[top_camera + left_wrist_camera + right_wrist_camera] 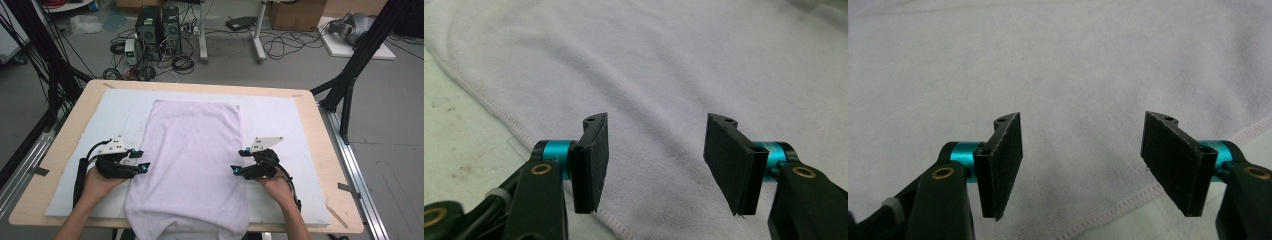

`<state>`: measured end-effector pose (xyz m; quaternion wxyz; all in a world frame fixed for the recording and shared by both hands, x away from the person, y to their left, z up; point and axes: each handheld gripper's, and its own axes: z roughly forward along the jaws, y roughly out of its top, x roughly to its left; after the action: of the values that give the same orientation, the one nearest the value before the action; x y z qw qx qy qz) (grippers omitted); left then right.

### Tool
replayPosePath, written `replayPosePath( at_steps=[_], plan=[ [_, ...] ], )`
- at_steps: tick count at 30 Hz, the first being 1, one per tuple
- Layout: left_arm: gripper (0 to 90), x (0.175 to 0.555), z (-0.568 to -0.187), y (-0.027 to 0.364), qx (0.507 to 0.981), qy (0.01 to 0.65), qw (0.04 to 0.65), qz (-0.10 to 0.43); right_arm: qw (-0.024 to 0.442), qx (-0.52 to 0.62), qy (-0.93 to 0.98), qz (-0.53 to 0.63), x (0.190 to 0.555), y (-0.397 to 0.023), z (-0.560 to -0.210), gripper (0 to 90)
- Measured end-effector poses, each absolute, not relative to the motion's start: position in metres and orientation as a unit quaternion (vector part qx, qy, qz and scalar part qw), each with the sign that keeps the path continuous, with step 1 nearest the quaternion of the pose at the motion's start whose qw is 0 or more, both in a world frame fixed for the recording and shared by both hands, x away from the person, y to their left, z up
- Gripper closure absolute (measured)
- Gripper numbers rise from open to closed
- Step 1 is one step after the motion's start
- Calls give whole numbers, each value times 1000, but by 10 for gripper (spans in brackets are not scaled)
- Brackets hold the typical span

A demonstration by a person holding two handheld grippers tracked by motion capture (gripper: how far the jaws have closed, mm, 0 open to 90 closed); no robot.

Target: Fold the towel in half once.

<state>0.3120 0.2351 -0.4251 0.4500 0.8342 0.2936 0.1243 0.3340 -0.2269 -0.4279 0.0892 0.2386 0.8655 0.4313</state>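
A pale lilac towel (192, 160) lies flat down the middle of the table, its near end hanging over the front edge. My left gripper (141, 161) rests at the towel's left hem, jaws apart, pointing right. In the left gripper view the towel (664, 75) spreads under the open left gripper (655, 160), nothing pinched between the pads. My right gripper (238, 162) sits at the towel's right hem, pointing left. Its own view has the towel (1058, 70) beneath the open right gripper (1083, 167), the stitched hem crossing below the pads.
A white mat (280, 120) covers the wooden table (320, 150) under the towel. Black frame legs (350, 75) stand at the table's far corners. Computers and cables lie on the floor beyond the far edge.
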Motion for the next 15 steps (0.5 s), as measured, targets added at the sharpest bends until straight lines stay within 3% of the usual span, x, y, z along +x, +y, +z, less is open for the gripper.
replayPosePath(
  at_steps=[15],
  plan=[
    [407,317,-420,237,837,302,432,145,86,245,865,430,337,-228,-429,319]
  ],
)
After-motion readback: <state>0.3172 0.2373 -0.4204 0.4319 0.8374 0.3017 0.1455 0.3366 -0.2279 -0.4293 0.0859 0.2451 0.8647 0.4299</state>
